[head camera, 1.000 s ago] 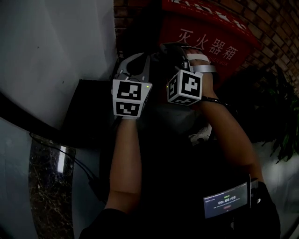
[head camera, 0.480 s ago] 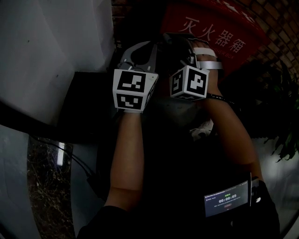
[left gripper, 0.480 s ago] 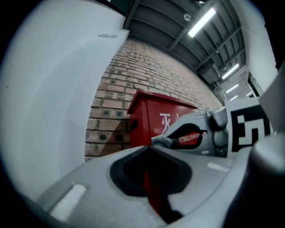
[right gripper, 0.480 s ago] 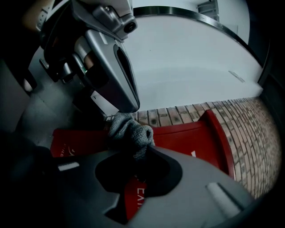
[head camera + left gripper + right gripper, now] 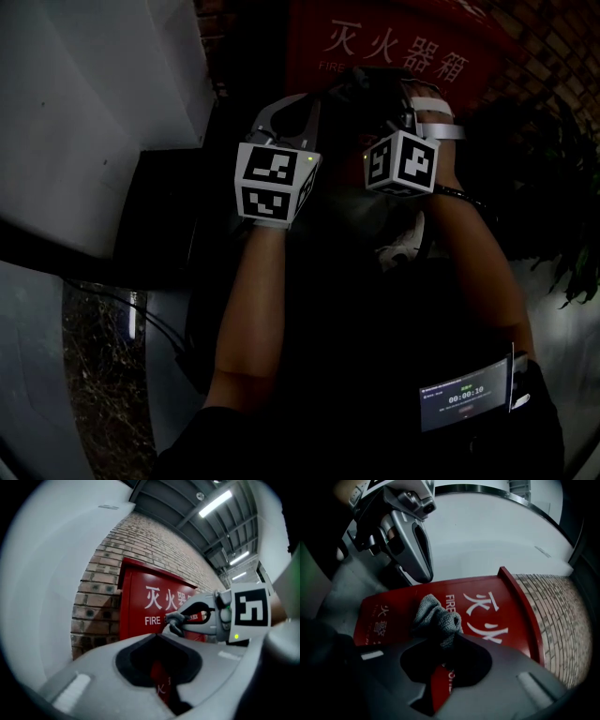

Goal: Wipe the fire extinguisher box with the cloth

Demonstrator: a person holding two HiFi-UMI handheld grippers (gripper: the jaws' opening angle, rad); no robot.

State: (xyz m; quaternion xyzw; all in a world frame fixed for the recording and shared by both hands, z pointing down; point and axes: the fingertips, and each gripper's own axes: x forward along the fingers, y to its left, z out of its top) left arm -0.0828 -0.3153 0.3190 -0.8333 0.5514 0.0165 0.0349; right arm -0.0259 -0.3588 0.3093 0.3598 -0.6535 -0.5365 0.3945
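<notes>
The red fire extinguisher box [image 5: 375, 42] with white lettering stands against a brick wall; it fills the middle of both gripper views [image 5: 140, 602] [image 5: 487, 606]. My right gripper [image 5: 440, 667] is shut on a crumpled grey cloth [image 5: 436, 618], held close in front of the box's door. In the head view the right gripper [image 5: 380, 94] points up at the box, and the cloth is too dark to make out. My left gripper [image 5: 161, 677] is shut with nothing in it and hangs just left of the right one [image 5: 295, 108]. Each gripper shows in the other's view [image 5: 176, 620] [image 5: 417, 569].
A white wall [image 5: 94, 112] runs along the left, with a dark box-shaped object [image 5: 169, 216] at its foot and cables [image 5: 141, 319] on the floor. Brick wall [image 5: 101, 588] borders the box. A green plant [image 5: 562, 216] stands at the right.
Both grippers have shifted a little right and nearer the box. The box's lettering now sits more squarely at the top of the head view.
</notes>
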